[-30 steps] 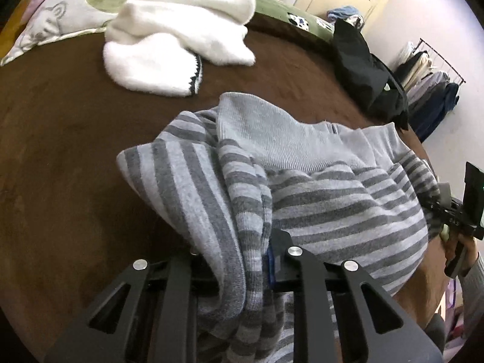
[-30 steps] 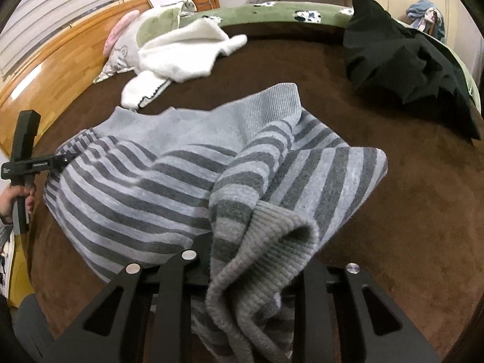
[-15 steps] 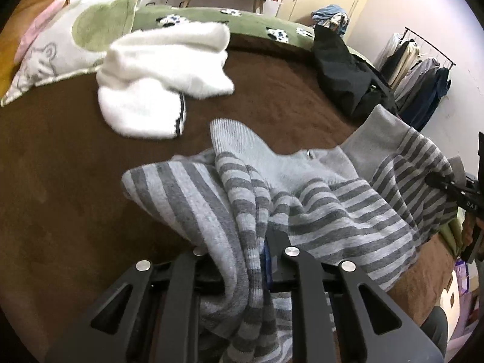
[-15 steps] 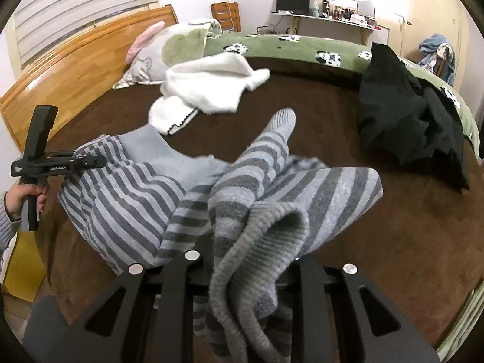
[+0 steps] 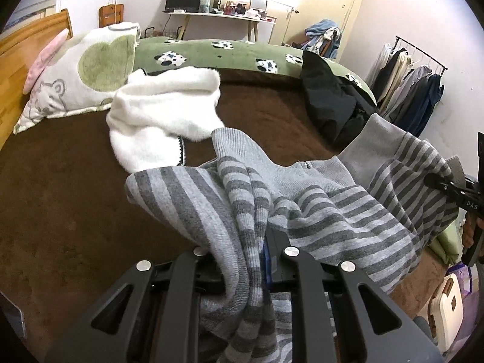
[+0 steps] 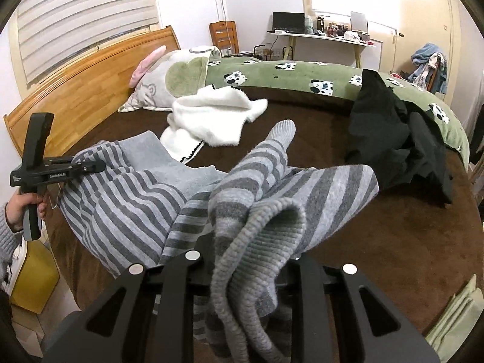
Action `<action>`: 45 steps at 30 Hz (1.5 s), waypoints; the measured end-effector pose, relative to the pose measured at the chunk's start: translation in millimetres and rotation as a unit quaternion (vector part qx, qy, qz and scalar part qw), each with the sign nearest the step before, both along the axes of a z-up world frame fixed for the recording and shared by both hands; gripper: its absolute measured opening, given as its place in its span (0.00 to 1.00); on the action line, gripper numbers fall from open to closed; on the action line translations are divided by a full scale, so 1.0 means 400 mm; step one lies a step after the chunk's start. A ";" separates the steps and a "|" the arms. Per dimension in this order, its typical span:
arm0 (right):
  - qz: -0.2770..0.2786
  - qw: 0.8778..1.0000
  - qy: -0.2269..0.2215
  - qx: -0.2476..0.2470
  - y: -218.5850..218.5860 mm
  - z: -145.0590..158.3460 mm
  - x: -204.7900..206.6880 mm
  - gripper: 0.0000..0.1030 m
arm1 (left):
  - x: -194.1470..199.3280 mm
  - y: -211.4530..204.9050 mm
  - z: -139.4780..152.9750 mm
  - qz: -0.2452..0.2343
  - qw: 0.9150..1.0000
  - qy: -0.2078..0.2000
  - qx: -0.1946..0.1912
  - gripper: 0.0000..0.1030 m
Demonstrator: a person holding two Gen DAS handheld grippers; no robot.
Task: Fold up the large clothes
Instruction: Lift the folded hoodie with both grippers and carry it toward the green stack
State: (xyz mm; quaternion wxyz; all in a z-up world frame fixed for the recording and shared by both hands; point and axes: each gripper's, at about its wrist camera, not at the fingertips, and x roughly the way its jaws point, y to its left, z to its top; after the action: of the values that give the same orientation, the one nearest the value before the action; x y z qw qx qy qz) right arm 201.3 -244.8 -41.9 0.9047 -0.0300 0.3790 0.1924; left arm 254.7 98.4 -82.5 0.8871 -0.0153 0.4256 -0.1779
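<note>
A grey striped knit sweater (image 5: 341, 217) hangs stretched between my two grippers above the brown bedspread (image 5: 60, 211). My left gripper (image 5: 242, 257) is shut on one bunched end of it, the cloth spilling over the jaws. In the right wrist view the sweater (image 6: 127, 211) sags to the left, and my right gripper (image 6: 245, 257) is shut on its ribbed edge. Each gripper shows in the other's view: the right one (image 5: 435, 181) at the far right, the left one (image 6: 90, 166) at the left, held by a hand (image 6: 18, 208).
On the bed behind lie a white fluffy garment (image 5: 163, 115), a black garment (image 6: 399, 139), a pillow (image 5: 78, 75) and a green cow-print blanket (image 6: 302, 75). A wooden headboard (image 6: 75, 96) bounds the left side. A clothes rack (image 5: 411, 87) and a desk (image 6: 326, 36) stand beyond.
Both grippers have risen together, lifting the striped sweater off the bedspread. It lay mostly flat before and now hangs between them with a sleeve sticking up.
</note>
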 end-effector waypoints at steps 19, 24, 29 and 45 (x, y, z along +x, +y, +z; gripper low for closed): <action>-0.117 0.993 -0.021 -0.005 -0.369 0.098 -0.191 0.20 | -0.015 -0.379 0.110 -0.106 0.994 -0.022 0.003 0.18; -0.182 0.983 -0.025 -0.019 -0.561 0.153 -0.281 0.21 | -0.011 -0.585 0.135 -0.167 0.986 -0.025 -0.011 0.18; -0.233 0.971 -0.027 -0.040 -0.720 0.191 -0.375 0.20 | -0.029 -0.818 0.161 -0.228 0.973 -0.025 -0.017 0.18; -0.389 0.920 -0.008 -0.038 -1.164 0.144 -0.640 0.21 | -0.158 -1.394 0.144 -0.354 0.934 -0.039 -0.029 0.18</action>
State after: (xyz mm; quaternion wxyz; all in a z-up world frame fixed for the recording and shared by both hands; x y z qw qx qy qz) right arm -54.7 -710.3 15.8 0.9094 0.0837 0.3605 -0.1898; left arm 191.5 -459.2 -25.0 0.7814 0.1176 0.3632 -0.4936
